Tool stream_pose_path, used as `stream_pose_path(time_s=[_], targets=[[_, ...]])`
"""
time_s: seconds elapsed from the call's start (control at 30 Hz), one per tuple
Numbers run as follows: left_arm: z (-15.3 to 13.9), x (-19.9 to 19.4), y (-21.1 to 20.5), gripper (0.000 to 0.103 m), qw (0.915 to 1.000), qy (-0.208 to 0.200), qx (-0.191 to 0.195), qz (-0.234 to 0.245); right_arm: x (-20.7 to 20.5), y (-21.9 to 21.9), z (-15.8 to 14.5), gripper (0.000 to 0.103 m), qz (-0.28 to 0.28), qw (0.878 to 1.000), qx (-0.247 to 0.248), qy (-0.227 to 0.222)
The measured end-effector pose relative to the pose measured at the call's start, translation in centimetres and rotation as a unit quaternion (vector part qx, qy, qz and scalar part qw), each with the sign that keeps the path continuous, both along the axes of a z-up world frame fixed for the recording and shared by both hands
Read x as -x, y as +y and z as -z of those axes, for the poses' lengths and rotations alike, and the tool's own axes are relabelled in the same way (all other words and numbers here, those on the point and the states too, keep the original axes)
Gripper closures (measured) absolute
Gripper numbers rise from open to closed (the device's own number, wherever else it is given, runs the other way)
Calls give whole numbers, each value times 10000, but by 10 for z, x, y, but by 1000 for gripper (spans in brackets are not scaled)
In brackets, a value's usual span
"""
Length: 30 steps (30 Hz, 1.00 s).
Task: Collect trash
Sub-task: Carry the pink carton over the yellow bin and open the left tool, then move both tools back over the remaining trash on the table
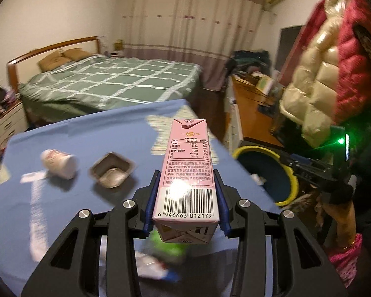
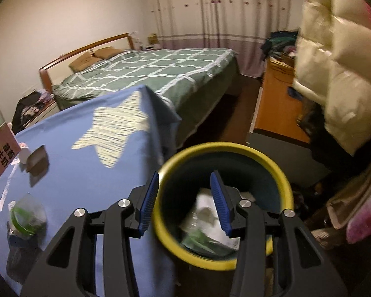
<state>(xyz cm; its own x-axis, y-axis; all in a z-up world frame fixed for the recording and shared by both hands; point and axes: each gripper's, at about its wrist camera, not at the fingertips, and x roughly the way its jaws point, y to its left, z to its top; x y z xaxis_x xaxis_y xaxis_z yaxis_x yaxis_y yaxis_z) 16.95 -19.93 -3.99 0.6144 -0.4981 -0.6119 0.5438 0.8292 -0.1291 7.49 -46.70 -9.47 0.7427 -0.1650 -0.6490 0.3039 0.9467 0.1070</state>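
Observation:
My left gripper [image 1: 186, 173] is shut on a pink milk carton [image 1: 188, 148], held lengthwise between the blue pads above the blue-clothed table [image 1: 86, 133]. On the cloth lie a tipped white cup [image 1: 59, 163] and a brown foil tray [image 1: 112, 173]. Something green and blurred [image 1: 170, 247] lies under the carton. My right gripper [image 2: 185, 174] is open and holds nothing. It hangs over the yellow-rimmed bin [image 2: 225, 146], which has paper and plastic trash [image 2: 205, 212] inside. The carton [image 2: 0, 153], tray [image 2: 38, 160] and a clear cup with a green lid [image 2: 24, 212] show in the right wrist view.
The bin [image 1: 290, 173] stands on the floor beside the table's right edge. A green checked bed [image 1: 111, 81] lies behind the table, and a wooden desk [image 1: 249, 109] is at the right. A puffy cream and red jacket [image 1: 321, 69] hangs close on the right.

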Motion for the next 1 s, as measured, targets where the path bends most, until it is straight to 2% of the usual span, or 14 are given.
stream_pose_path(time_s=[0.17, 0.43, 0.63, 0.67, 0.7, 0.73, 0.83, 1.0], targets=[[8, -4, -66, 63, 9986, 149, -39, 499, 24, -27, 3, 61, 299, 9996, 8, -1], [35, -11, -177, 63, 9916, 379, -192, 1219, 55, -58, 7, 57, 676, 9977, -15, -57], [57, -14, -228, 62, 9902, 459, -397, 1260, 65, -68, 13, 57, 822, 9966, -74, -12], [62, -15, -236, 51, 9905, 401, -539, 1198, 65, -68, 14, 57, 827, 9965, -89, -4], [64, -16, -236, 27, 9909, 350, -599, 1149, 64, -68, 14, 57, 830, 9965, -94, 5], [65, -15, -237, 21, 9921, 261, -602, 1074, 61, -68, 14, 57, 826, 9965, -96, 10], [60, -13, -228, 21, 9929, 213, -512, 1054, 61, -65, 15, 57, 813, 9966, -100, 18], [36, -7, -183, 20, 9957, 18, -303, 880, 58, -58, 17, 57, 727, 9973, -123, 34]])
